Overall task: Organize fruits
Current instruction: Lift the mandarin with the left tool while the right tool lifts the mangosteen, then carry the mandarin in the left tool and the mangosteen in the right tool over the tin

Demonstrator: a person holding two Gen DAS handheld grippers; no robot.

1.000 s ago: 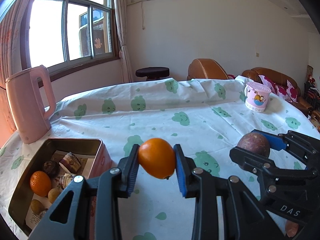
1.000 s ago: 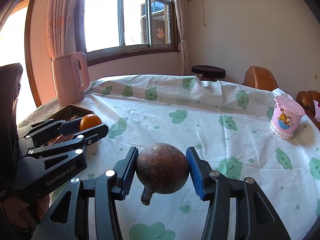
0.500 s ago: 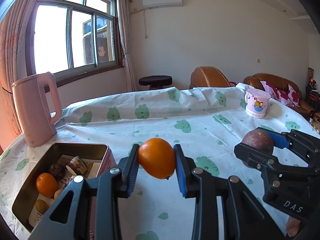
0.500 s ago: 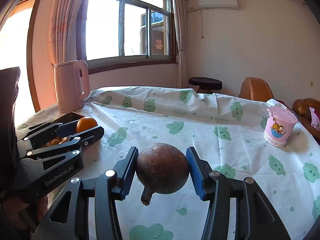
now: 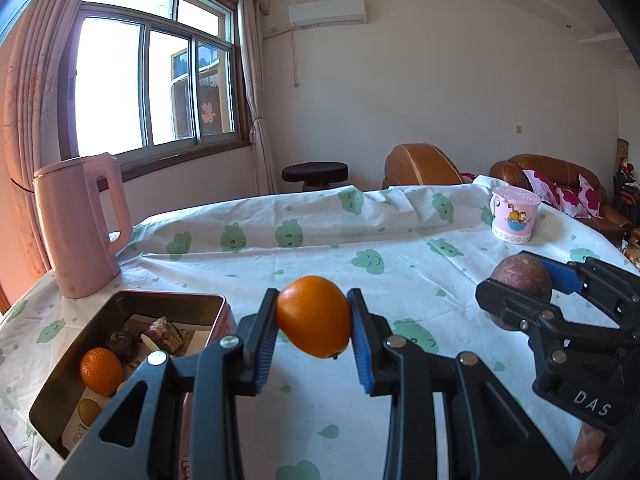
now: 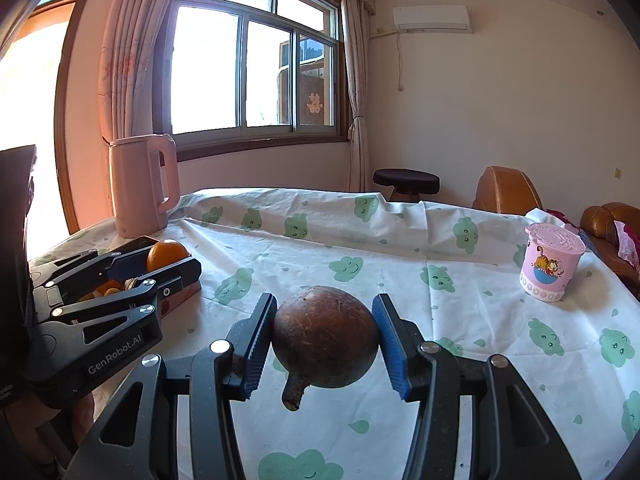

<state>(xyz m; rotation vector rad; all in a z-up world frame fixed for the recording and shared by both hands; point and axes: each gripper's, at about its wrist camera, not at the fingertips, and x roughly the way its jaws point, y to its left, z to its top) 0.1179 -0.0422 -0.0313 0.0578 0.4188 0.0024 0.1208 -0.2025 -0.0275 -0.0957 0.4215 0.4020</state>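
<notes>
Left gripper (image 5: 314, 320): jaws clamped on orange (image 5: 314, 316), held above bench (image 5: 400, 248), just right of open tin (image 5: 56, 392) holding second orange (image 5: 101, 371). Right gripper (image 6: 324, 340): jaws clamped on brown round fruit (image 6: 325, 336), stem down, clear of bench. Pink kettle (image 5: 78, 224) behind tin; pink cup (image 5: 515, 220) far right.
</notes>
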